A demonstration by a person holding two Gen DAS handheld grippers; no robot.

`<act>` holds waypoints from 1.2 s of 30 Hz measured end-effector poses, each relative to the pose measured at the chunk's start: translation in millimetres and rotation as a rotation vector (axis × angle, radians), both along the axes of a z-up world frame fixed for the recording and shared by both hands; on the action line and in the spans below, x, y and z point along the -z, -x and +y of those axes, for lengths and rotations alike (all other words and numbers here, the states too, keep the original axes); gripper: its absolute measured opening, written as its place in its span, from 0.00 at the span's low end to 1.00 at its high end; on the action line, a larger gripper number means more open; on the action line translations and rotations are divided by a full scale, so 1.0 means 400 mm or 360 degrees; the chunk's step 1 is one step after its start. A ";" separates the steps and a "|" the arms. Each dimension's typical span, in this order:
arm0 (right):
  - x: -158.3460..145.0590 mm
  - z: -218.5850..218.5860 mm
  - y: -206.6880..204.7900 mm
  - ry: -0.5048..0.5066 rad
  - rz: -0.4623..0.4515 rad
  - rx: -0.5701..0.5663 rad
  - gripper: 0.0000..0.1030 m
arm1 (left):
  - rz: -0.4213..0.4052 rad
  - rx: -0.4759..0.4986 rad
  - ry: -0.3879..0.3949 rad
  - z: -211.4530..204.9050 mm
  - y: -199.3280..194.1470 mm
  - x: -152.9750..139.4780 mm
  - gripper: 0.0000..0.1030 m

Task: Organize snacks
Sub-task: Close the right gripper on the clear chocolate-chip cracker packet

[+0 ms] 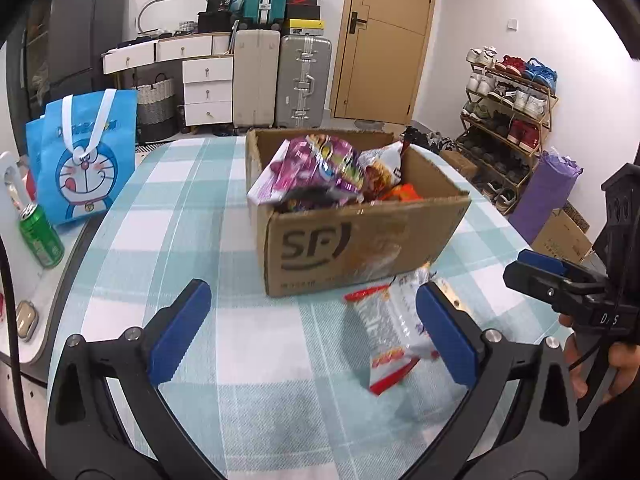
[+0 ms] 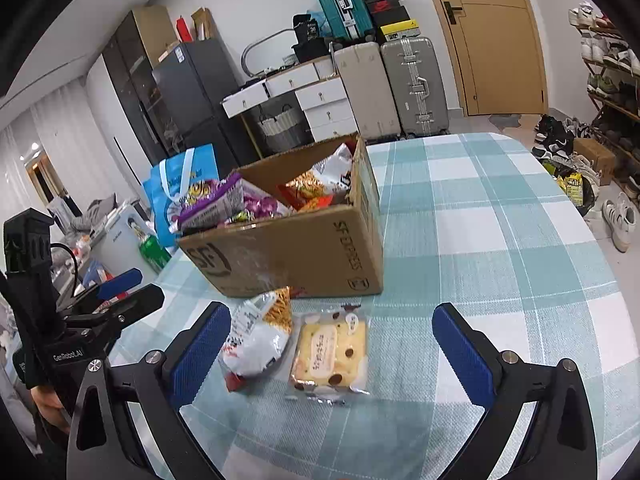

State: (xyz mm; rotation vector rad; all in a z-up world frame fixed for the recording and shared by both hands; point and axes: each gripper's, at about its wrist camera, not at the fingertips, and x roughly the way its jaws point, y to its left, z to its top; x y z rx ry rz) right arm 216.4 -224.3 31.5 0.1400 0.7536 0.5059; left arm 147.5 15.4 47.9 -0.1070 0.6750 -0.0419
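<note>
An open cardboard box (image 1: 360, 248) (image 2: 288, 252) stands mid-table, filled with snack bags: purple packets (image 1: 316, 168) and orange ones (image 2: 308, 192). In front of it lie a white-and-red snack bag (image 1: 388, 328) (image 2: 260, 336) and a clear-wrapped yellow cake packet (image 2: 330, 350). My left gripper (image 1: 316, 332) is open, and the white bag rests on the cloth just inside its right finger (image 1: 448, 332). My right gripper (image 2: 332, 352) is open too, with the cake packet lying untouched between its fingers. Each gripper shows at the edge of the other's view (image 1: 536, 270) (image 2: 124, 292).
The table (image 2: 480, 220) wears a teal-and-white checked cloth. A blue cartoon tote bag (image 1: 84, 160) and a green can (image 1: 40, 236) stand to the left, off the cloth. Behind are suitcases (image 1: 280, 80), drawers and a shoe rack (image 1: 508, 120).
</note>
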 end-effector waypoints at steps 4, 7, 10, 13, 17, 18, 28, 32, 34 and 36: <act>0.018 0.015 0.009 0.0089 0.0022 -0.0046 0.99 | 0.0021 -0.0011 -0.0059 0.000 0.013 0.022 0.99; 0.033 0.030 0.007 0.0182 0.0041 -0.0056 0.99 | 0.0020 -0.0001 -0.0078 -0.007 0.018 0.031 0.99; 0.051 0.039 -0.002 0.0247 0.0070 -0.0042 0.99 | 0.0029 0.0010 -0.0080 -0.013 0.016 0.036 0.99; 0.072 0.046 -0.014 0.0309 0.0111 -0.0026 0.99 | 0.0036 0.0021 -0.0082 -0.016 0.012 0.036 0.99; 0.102 0.054 -0.027 0.0365 0.0169 -0.0014 0.99 | 0.0044 0.0017 -0.0089 -0.016 0.007 0.037 0.99; 0.109 0.057 -0.029 0.0382 0.0173 -0.0013 0.99 | 0.0049 0.0016 -0.0087 -0.015 0.005 0.038 0.99; 0.167 0.123 -0.040 0.0521 0.0191 -0.0066 0.99 | 0.0111 0.0003 -0.0077 -0.002 -0.020 0.070 0.99; 0.186 0.141 -0.043 0.0557 0.0211 -0.0074 0.99 | 0.0137 0.0000 -0.0079 0.001 -0.028 0.084 0.99; 0.194 0.147 -0.047 0.0570 0.0219 -0.0081 0.99 | 0.0146 0.0003 -0.0083 0.000 -0.032 0.092 0.99; 0.200 0.150 -0.048 0.0576 0.0223 -0.0069 0.99 | 0.0150 0.0006 -0.0085 0.000 -0.036 0.096 0.99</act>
